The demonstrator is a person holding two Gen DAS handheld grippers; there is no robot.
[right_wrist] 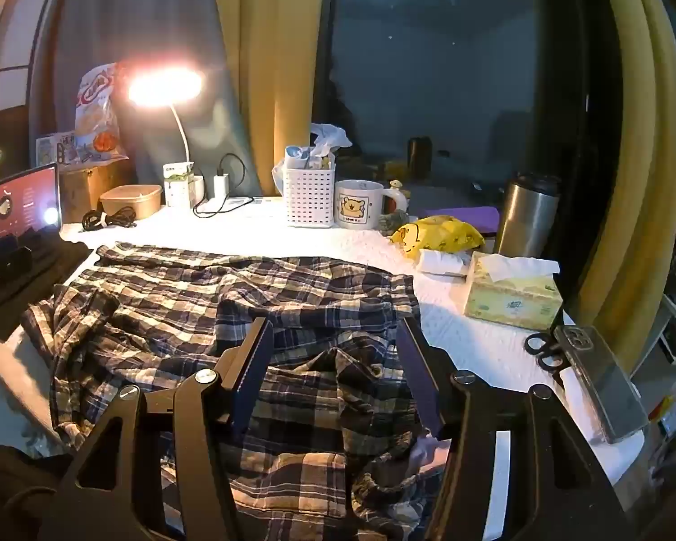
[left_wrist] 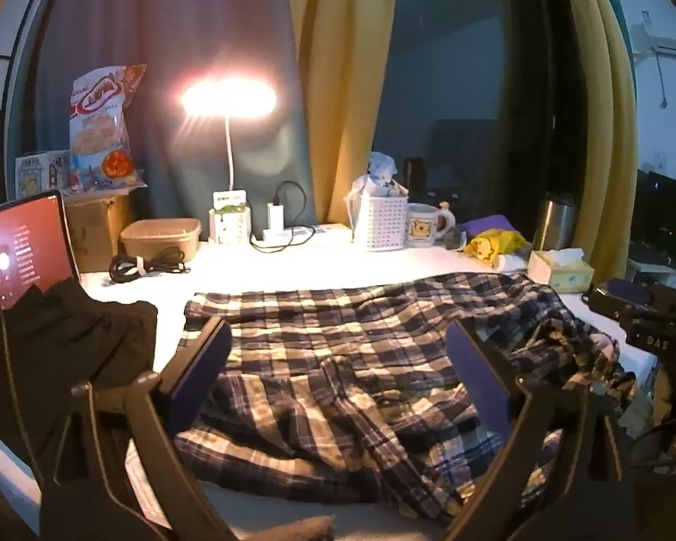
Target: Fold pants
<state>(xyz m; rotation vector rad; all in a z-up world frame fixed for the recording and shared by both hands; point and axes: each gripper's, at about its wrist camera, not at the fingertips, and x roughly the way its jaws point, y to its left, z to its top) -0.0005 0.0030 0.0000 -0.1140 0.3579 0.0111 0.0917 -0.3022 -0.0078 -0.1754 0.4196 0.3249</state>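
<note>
A pair of dark blue and cream plaid pants of soft cloth (left_wrist: 351, 360) lies spread and wrinkled on the white cloth-covered table (left_wrist: 257, 270), and it takes most of the near part of the surface. The left gripper (left_wrist: 338, 342) hangs over the left part of the pants with its two dark fingers wide apart; the cloth is seen below and between them, but the pads do not press on it, so this gripper is released and holds nothing. The right gripper (right_wrist: 333, 338) hangs over the crumpled right part of the pants (right_wrist: 230, 311), near the bunched end; its jaws also stand apart and they grasp nothing, the cloth is only under them. In the left wrist view a black folded garment (left_wrist: 67, 342) lies at the left of the pants, just beside a tablet with a red screen (left_wrist: 22, 248) that stands upright. At the back of the table a white desk lamp (left_wrist: 228, 99) is shining, and near it stand a white plastic basket with holes (right_wrist: 309, 198), a white mug with a yellow bear picture (right_wrist: 358, 212) and a steel thermos bottle (right_wrist: 525, 216). A yellow-green tissue box (right_wrist: 511, 297) sits at the right of the pants, a little apart, and black scissors (right_wrist: 543, 351) lie beside a phone in a clear case (right_wrist: 601, 383) near the right edge of the table.
</note>
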